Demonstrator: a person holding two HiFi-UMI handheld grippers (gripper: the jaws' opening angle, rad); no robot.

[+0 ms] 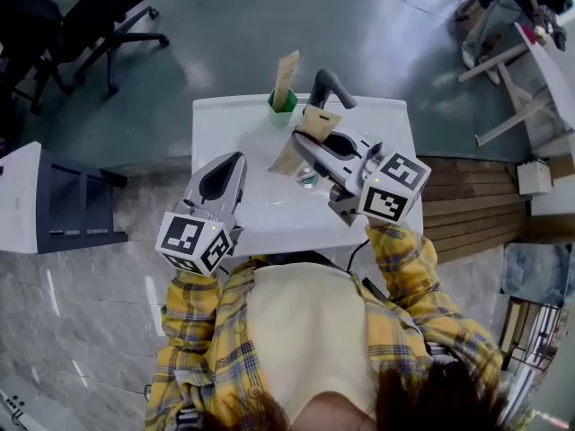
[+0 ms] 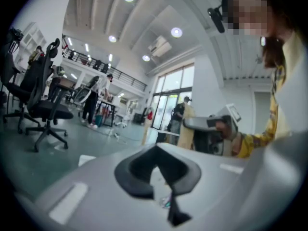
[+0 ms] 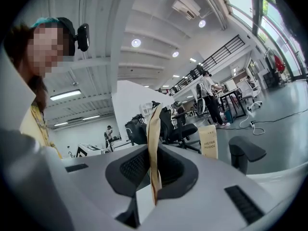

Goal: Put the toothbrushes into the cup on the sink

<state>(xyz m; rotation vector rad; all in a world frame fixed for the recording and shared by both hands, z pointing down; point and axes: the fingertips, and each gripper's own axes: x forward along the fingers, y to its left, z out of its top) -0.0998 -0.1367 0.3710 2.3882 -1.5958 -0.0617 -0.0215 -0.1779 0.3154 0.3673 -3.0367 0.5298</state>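
A green cup (image 1: 283, 103) stands at the back of the white sink (image 1: 225, 124), left of the dark faucet (image 1: 330, 86). One kraft toothbrush box (image 1: 287, 75) stands upright in the cup; in the right gripper view this box (image 3: 208, 142) shows beside the faucet (image 3: 245, 152). My right gripper (image 1: 303, 144) hovers over the basin, shut on a second toothbrush box (image 1: 316, 124), seen edge-on (image 3: 154, 143) between the jaws of the right gripper (image 3: 154, 177). My left gripper (image 1: 235, 161) is over the sink's left part, shut and empty, as the left gripper (image 2: 162, 179) itself shows.
The drain (image 1: 308, 180) lies in the basin under the held box. Black office chairs (image 1: 99, 16) stand far left. A dark stand (image 1: 76, 206) is left of the sink, wooden boards (image 1: 467, 206) to the right.
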